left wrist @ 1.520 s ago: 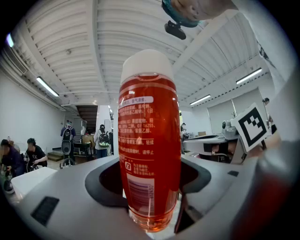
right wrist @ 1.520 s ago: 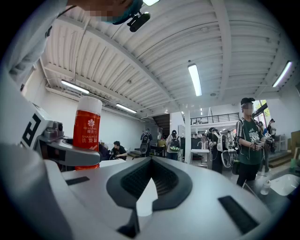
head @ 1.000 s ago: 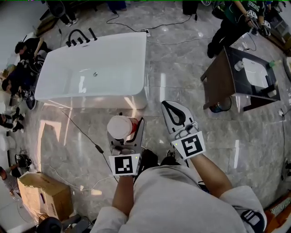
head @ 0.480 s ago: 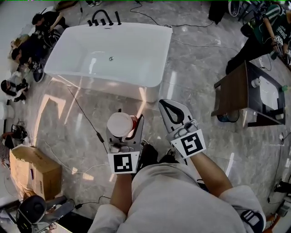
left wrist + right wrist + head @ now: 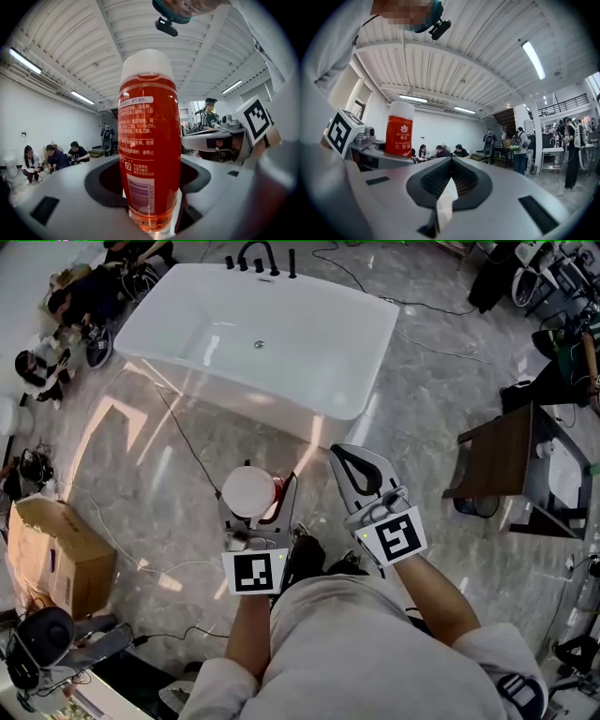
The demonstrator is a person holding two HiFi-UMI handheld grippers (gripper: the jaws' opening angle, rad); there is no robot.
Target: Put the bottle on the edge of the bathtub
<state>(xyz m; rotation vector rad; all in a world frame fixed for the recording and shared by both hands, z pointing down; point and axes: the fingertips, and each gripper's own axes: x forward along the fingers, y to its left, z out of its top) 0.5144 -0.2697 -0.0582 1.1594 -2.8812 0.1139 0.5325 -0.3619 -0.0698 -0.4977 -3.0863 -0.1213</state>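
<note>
Your left fingers [image 5: 61, 192] are closed on the bottle [image 5: 149, 154] near its base, one to each side, so the left gripper [image 5: 255, 486] has a firm hold of it; the bottle stands upright between them, its clear orange-red body rising to a white cap; printed text and a barcode face the left gripper's camera. Your right fingers [image 5: 511, 187] are pressed together with nothing between them, only a thin seam showing where the dark pads meet; the right gripper [image 5: 356, 465] is held just beside the left one, on its right, and the two do not touch. From the head view you look down on the white cap of the bottle [image 5: 247, 493], which you are carrying over the marble floor [image 5: 169, 474]; it is not on the tub. The white bathtub [image 5: 373, 357] lies ahead of both grippers, set at a slant, its near rim nearer to the right gripper's tip than to the bottle; black taps [image 5: 258, 254] stand at its far end and a small drain [image 5: 259, 345] shows in its bottom. A thin cable [image 5: 183, 442] runs across the floor from the tub's near side; a cardboard box [image 5: 52, 554] sits on the floor at your left; a dark desk [image 5: 497, 465] stands at your right, well apart from the tub; people [image 5: 75, 310] sit on the floor beyond the tub's left end.
</note>
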